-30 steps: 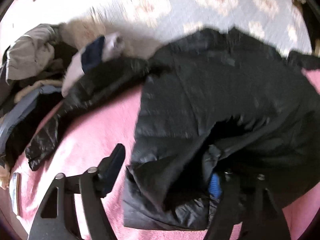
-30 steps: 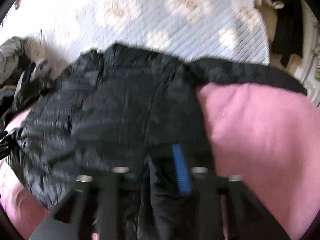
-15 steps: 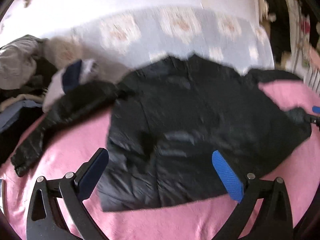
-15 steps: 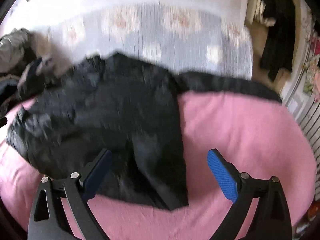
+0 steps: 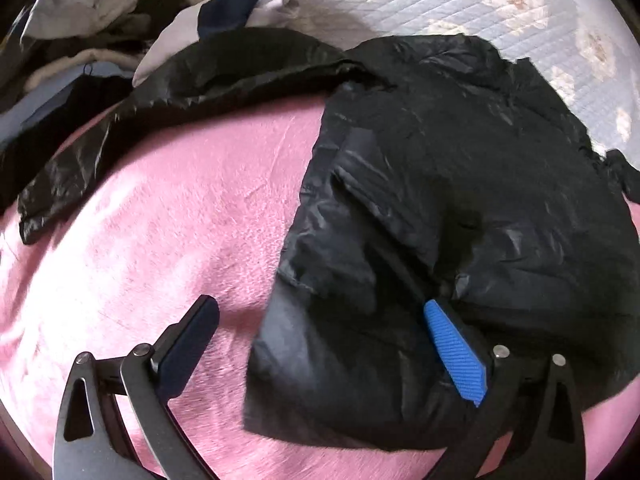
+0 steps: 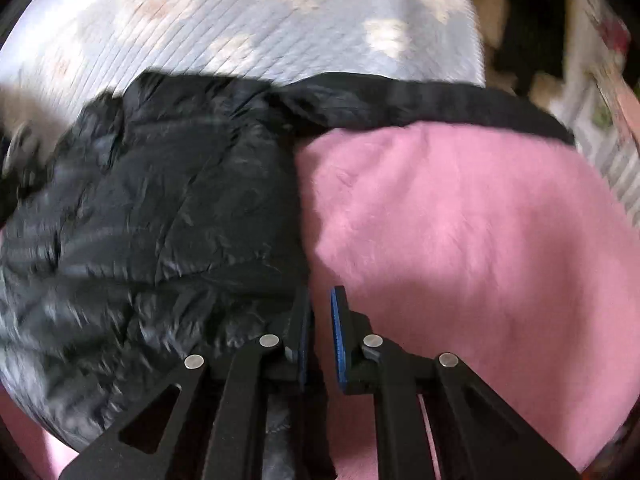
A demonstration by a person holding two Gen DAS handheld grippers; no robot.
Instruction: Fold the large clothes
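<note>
We are working on a shiny black quilted puffer jacket [image 5: 460, 200] that is lying spread on a fluffy pink fleece blanket [image 5: 180, 240], its collar end reaching onto a pale blue quilted bedspread with faded flower prints [image 5: 540, 12], one long sleeve [image 5: 168, 92] trailing out toward a heap of grey, cream and navy clothes [image 5: 100, 20] at the far left.

What we are worrying about is the slick shell. The fabric is looking slippery and puffy, so a pinch on only the outer layer could be sliding off as soon as we start lifting, and the hem would be dropping back in a crumple. The outstretched sleeve could also be dragging into the clothes heap and pulling the fold crooked. And with one claw clamping while the other is not, we are risking an uneven lift that twists the body of the jacket.

Our left gripper [image 5: 316, 328] is standing spread wide, released, straddling the jacket's near left edge: the blue-padded finger [image 5: 454, 354] is lying over the black fabric, the dark-padded one [image 5: 188, 344] hanging over bare pink blanket, neither squeezing anything.

Our right gripper [image 6: 320, 320] has just been closing and is now nearly clenched at the jacket's right edge. A narrow slit is showing between the pads, and we cannot tell whether any fabric is caught in it.
</note>
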